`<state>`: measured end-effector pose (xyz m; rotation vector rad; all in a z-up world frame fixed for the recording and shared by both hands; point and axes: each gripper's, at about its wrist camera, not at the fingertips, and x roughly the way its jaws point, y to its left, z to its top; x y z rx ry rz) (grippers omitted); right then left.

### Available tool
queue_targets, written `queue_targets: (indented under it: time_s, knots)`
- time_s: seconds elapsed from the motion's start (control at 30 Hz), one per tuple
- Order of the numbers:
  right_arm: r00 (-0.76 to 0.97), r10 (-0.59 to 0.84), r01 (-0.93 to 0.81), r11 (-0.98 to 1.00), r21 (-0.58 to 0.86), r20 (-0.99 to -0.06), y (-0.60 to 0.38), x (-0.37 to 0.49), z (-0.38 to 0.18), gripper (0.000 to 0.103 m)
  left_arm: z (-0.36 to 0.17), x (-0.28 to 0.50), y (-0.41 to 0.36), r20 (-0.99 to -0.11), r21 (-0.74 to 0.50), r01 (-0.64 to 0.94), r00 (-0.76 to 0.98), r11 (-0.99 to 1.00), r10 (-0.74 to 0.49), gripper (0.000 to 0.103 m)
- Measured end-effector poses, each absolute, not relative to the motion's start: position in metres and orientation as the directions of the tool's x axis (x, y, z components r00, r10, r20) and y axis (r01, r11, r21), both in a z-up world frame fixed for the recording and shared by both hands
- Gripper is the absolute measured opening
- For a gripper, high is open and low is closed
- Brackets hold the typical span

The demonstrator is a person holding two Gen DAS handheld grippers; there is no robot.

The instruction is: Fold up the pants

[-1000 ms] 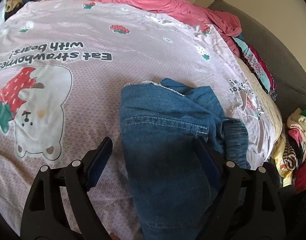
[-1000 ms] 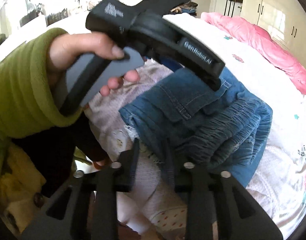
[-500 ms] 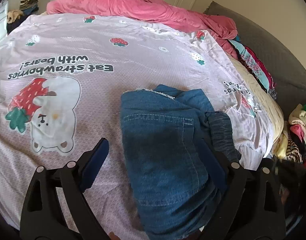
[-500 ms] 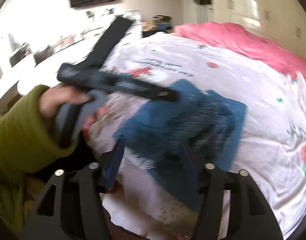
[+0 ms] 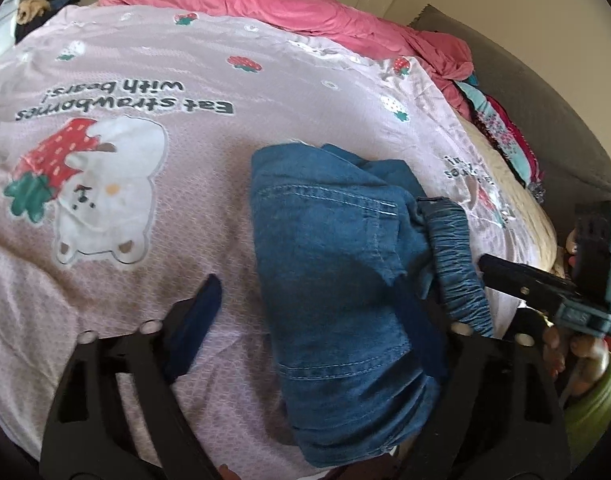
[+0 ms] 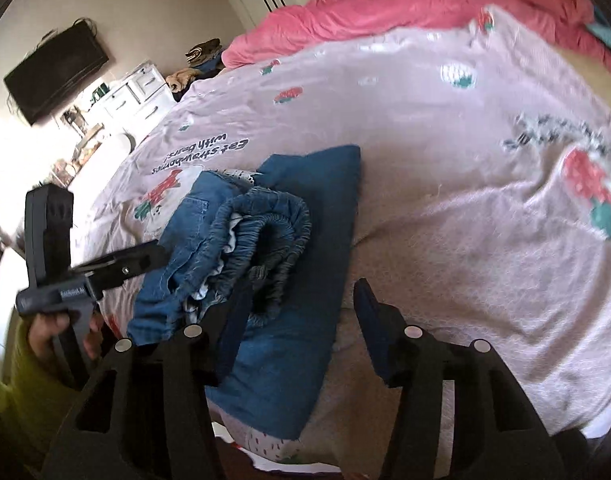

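The folded pants (image 5: 337, 292), blue denim, lie in a compact bundle near the front edge of the bed, on a pale pink bedspread (image 5: 209, 148) printed with a bear, strawberries and the words "Eat strawberries with bears!". In the left wrist view the bundle's long axis runs from the near edge away toward the pink blanket, and its gathered elastic waistband (image 5: 457, 268) lies along the right side. In the right wrist view the waistband (image 6: 265, 240) curls up into a loop on top of a flat folded panel.

The left tool (image 5: 317, 320) stands wide, its fingers straddling the bundle's near half without gripping it. The right tool (image 6: 301, 328) is also wide, one finger over the denim, the other over bare bedspread.

A rumpled pink blanket (image 5: 289, 4) lies across the far side of the bed. Patterned clothing (image 5: 501, 128) lies heaped along the right side, against a grey headboard (image 5: 545, 96). A wall-mounted TV (image 6: 57, 72) and a white dresser (image 6: 141, 88) stand beyond the bed.
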<state>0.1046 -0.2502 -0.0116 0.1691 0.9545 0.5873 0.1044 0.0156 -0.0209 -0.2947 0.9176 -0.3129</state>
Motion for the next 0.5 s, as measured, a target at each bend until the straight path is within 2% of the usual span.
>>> queue_targets:
  time_s: [0.13, 0.3, 0.37, 0.5]
  knots:
    - [0.408, 0.55, -0.365, 0.83, 0.422, -0.729, -0.249, 0.118, -0.019, 0.048, -0.027, 0.107, 0.011, -0.733, -0.388, 0.144, 0.55, 0.91, -0.4, 0.06]
    - [0.362, 0.573, -0.35, 0.814, 0.463, -0.735, -0.243, 0.135, -0.031, 0.048, -0.034, 0.112, 0.009, -0.739, -0.399, 0.139, 0.536, 0.906, -0.408, 0.06]
    - [0.341, 0.593, -0.368, 0.798, 0.477, -0.73, -0.237, 0.137, -0.034, 0.041, -0.036, 0.112, 0.007, -0.738, -0.402, 0.14, 0.535, 0.905, -0.411, 0.06]
    - [0.337, 0.59, -0.402, 0.795, 0.455, -0.734, -0.228, 0.139, -0.034, 0.04, -0.039, 0.115, 0.004, -0.74, -0.402, 0.146, 0.53, 0.904, -0.415, 0.057]
